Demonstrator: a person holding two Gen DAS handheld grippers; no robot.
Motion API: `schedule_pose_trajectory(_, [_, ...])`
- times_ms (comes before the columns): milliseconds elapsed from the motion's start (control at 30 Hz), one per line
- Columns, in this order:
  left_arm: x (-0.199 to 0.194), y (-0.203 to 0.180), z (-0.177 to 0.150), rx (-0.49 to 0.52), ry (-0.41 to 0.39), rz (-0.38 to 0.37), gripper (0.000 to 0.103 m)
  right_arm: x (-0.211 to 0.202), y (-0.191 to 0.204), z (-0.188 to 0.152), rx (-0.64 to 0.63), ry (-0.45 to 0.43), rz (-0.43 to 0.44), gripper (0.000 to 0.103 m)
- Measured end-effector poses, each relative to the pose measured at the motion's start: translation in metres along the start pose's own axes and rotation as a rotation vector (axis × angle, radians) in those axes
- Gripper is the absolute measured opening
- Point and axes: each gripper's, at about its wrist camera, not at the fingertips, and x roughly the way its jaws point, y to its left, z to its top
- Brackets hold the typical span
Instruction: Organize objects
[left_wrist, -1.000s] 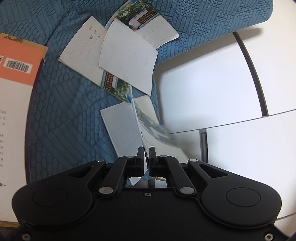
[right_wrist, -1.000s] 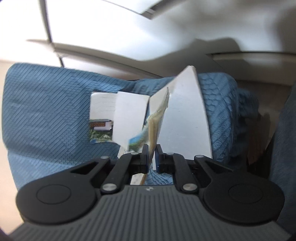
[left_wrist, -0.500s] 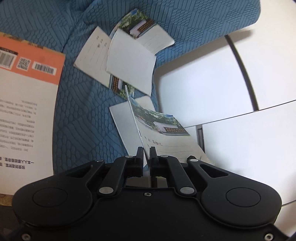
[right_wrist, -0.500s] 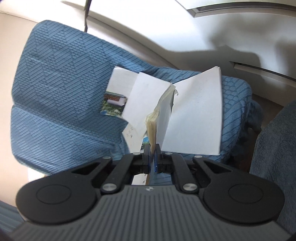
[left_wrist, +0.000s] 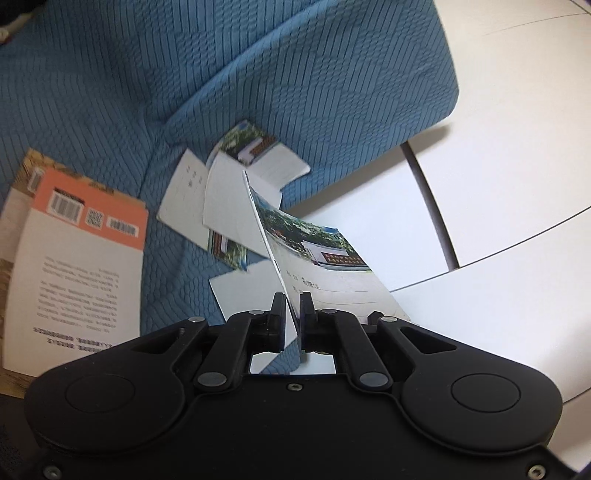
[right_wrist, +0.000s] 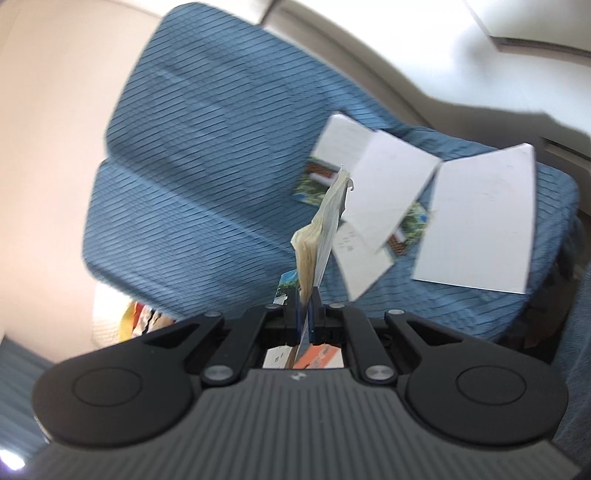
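Left wrist view: left claw (left_wrist: 292, 306) grips a lifted notebook (left_wrist: 314, 258); right claw (right_wrist: 305, 301) clamps a booklet (right_wrist: 325, 221), now swung over the sofa's (right_wrist: 207, 155) seat.

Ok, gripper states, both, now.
Left gripper: shut on a thin exercise book, gripped at its edge.
Right gripper: shut on a stack of booklets.
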Motion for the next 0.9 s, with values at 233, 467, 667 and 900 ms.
schedule_pose_trajectory(233, [-0.043,0.001,0.015,0.022,-0.066,0.015,0.007,0.011,0.039,-0.013,-0.062,0.033,0.043,0.007])
schedule_pose_trajectory(467, [-0.075,0.011,0.026,0.022,-0.104,0.028,0.007,0.022,0.066,-0.033,-0.083,0.062,0.071,0.007])
schedule_pose_trajectory(667, [-0.090,0.025,0.027,0.015,-0.125,0.049,0.007,0.033,0.082,-0.053,-0.125,0.072,0.065,0.007])
schedule_pose_trajectory(900, [-0.091,0.057,0.031,-0.014,-0.110,0.080,0.008,0.052,0.081,-0.074,-0.138,0.110,0.027,0.007])
